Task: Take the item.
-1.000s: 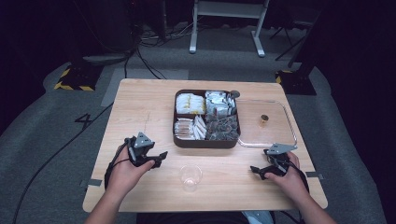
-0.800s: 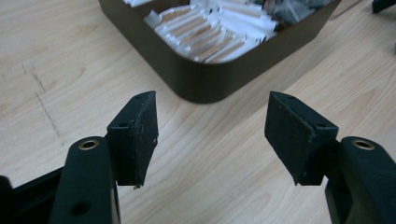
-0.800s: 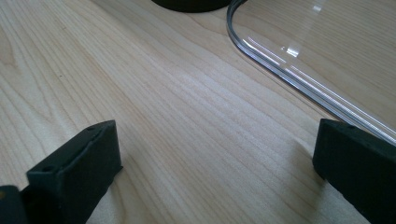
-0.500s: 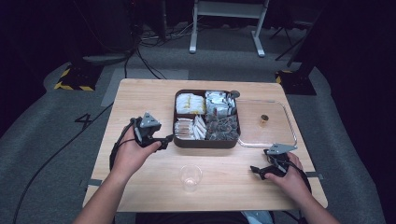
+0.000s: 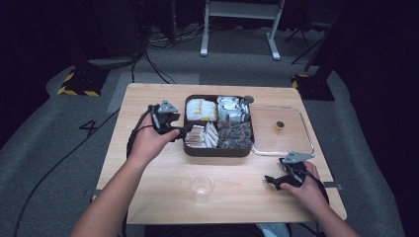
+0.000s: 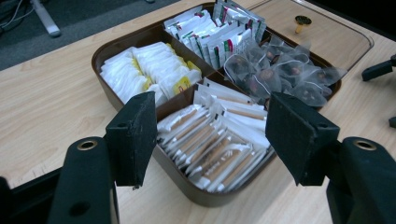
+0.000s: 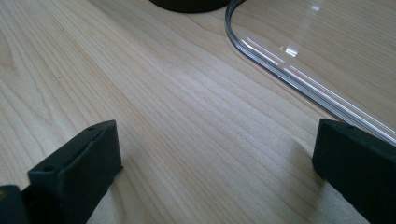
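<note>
1. We take the wooden table (image 5: 148,177) as the ground on which everything else rests.
2. The brown compartment box (image 5: 218,149), our landmark, stands at the table's far middle; it has four sections.
3. A clear lid (image 5: 296,129) lies flat on the table, touching the box's right side, with a small gold knob (image 5: 279,125) at its middle.
4. The left gripper (image 5: 179,132) is at the box's left edge, its tips at the rim of the near-left section. In the left gripper view its jaws stand apart with nothing between the pads.
5. The right gripper (image 5: 272,181) rests low on the table, near the box's front right corner and just beside the lid's near rim. In the right gripper view its jaws are spread wide over bare wood.
6. The paper sachets (image 6: 215,144) fill the box's near-left section, directly ahead of the left gripper's jaws and below them; no pad touches them.
7. A clear plastic cup (image 5: 201,187) stands upright in front of the box, between the two hands.
</note>
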Demonstrator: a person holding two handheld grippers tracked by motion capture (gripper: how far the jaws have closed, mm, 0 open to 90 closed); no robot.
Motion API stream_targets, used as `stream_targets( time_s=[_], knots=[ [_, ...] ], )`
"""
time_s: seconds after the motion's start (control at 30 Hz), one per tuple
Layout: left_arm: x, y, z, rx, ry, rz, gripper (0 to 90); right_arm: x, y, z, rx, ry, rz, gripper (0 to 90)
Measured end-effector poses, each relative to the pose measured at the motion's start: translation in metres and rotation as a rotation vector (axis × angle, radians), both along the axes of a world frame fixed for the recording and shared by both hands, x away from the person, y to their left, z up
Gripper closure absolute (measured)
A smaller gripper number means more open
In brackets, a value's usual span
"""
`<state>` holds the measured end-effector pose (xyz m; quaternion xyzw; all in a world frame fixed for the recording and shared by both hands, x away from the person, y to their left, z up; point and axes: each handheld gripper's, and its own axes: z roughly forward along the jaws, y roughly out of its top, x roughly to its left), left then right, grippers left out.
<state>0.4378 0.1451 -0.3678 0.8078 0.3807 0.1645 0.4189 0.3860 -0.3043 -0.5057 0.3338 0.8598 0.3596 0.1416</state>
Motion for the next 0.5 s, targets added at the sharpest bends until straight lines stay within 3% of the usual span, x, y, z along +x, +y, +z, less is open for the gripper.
stream_targets(
  time_s=[0.5],
  knots=[
    [0.047, -0.021, -0.002, 0.030, -0.001, -0.031, 33.4, 0.000, 0.000, 0.000, 0.000, 0.000, 0.002, 1.2]
  ],
)
